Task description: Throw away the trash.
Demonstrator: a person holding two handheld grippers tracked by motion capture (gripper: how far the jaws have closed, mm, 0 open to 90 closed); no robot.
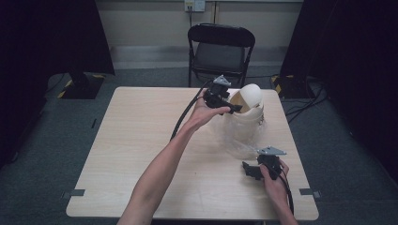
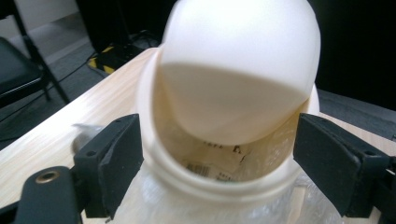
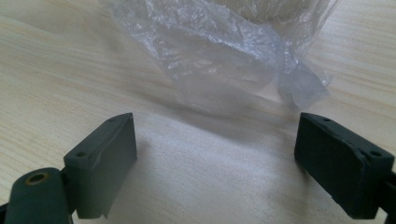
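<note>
bin with swing lid, left gripper at its mouth

bin point(image 1: 244, 117), a small cream container with a domed swing lid point(image 1: 251, 93), stands on the far right part of a light wooden table point(image 1: 141, 140). a clear plastic bag point(image 1: 234, 138) wraps its body and spills forward onto the tabletop in crumpled folds.

the left gripper point(image 1: 224, 104) is reached across to the bin's rim, the person's forearm stretching up from the bottom of the high view. in the left gripper view its two black jaws stand wide apart, one on each side of the bin's round opening, gripping nothing. the lid is tipped back there, so the inside shows: paper scraps point(image 2: 219, 165) with printed marks lie within. the jaws seem placed either side of the top so they can steady it or work the lid, though which is not clear.

the right gripper point(image 1: 256, 168) rests low near the table's front right, well apart from the bin but just in front of the bag's loose edge. in the right gripper view its jaws are also spread, with bare tabletop between them and the bag's folds just ahead. it looks set to catch or hold down the plastic.

an empty black folding chair point(image 1: 220, 49) stands beyond the table.
</note>
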